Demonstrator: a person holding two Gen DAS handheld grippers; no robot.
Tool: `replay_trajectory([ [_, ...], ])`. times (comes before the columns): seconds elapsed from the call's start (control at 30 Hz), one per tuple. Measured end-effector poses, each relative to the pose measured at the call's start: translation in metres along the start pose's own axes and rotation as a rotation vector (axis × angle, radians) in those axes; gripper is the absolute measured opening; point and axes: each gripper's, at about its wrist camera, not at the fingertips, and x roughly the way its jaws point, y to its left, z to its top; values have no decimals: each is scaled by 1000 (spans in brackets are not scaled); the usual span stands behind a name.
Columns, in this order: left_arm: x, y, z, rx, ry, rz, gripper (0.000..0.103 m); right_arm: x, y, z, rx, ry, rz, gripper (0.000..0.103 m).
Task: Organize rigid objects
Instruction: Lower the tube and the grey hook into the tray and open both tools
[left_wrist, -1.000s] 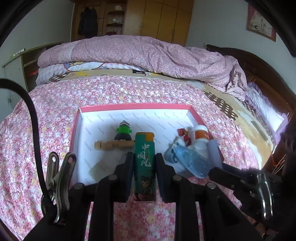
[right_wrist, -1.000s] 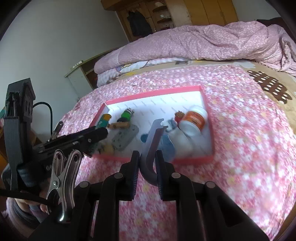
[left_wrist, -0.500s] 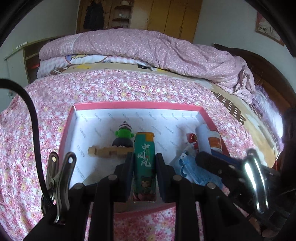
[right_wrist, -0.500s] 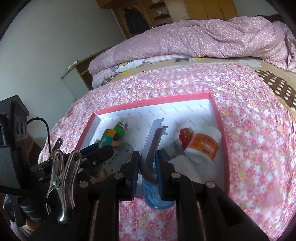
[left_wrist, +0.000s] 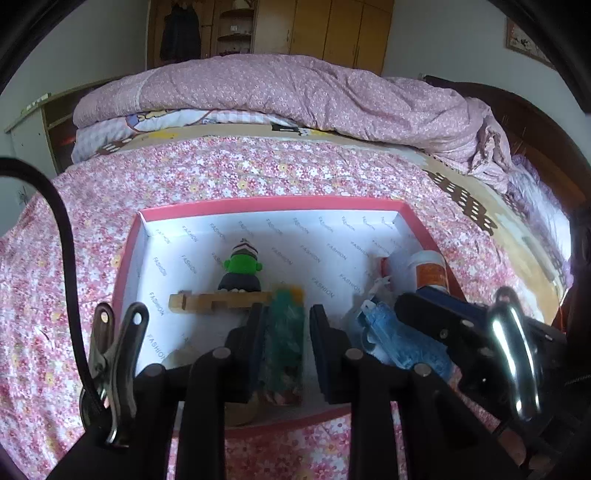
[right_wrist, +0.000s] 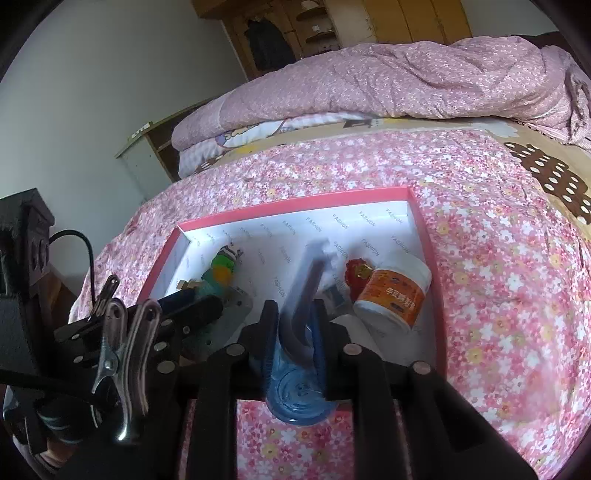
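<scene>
A bed in a pink floral sheet (left_wrist: 258, 177) carries a pink-rimmed box (left_wrist: 273, 202) lined in white printed paper, and both grippers reach over its near edge.

The left gripper (left_wrist: 285, 332) stands with its 2 fingers parted wider than the green lighter (left_wrist: 286, 332) between them; the lighter is motion-blurred, a gap shows on its right side, and whether the left pad touches it cannot be told. It points away along the fingers, orange-yellow cap at the far end, over the near part of the box. Just beyond the fingertips a wooden block (left_wrist: 218, 301) lies crosswise, and behind it stands a green toy figure (left_wrist: 242, 267) in a striped hat.

The right gripper (right_wrist: 293, 325) has its 2 fingers parted a little around the grey curved tool (right_wrist: 304, 291), which rises between them and points forward over the box (its far tip is blurred). Contact with the pads cannot be made out. Under the fingers, at the near wall, lies a clear blue bottle (right_wrist: 295, 391).

Right of those fingers a white jar with an orange label (right_wrist: 393, 291) lies on its side, a small red packet (right_wrist: 356, 271) touching its left edge.
</scene>
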Motion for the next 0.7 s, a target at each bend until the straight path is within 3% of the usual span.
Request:
replay_trajectory([
  [0.1,-6,-1,0,1,-10,2,42,-1,2,-1,-3,-4,1,36],
  [0.17,-10,0,0,0,-18,9,44,-3,4,-1,-10,-7,3,36],
  [0.7,-48,3,-16,-20,-23,36,45,-42,28,-19,-71,-49,-17,39],
])
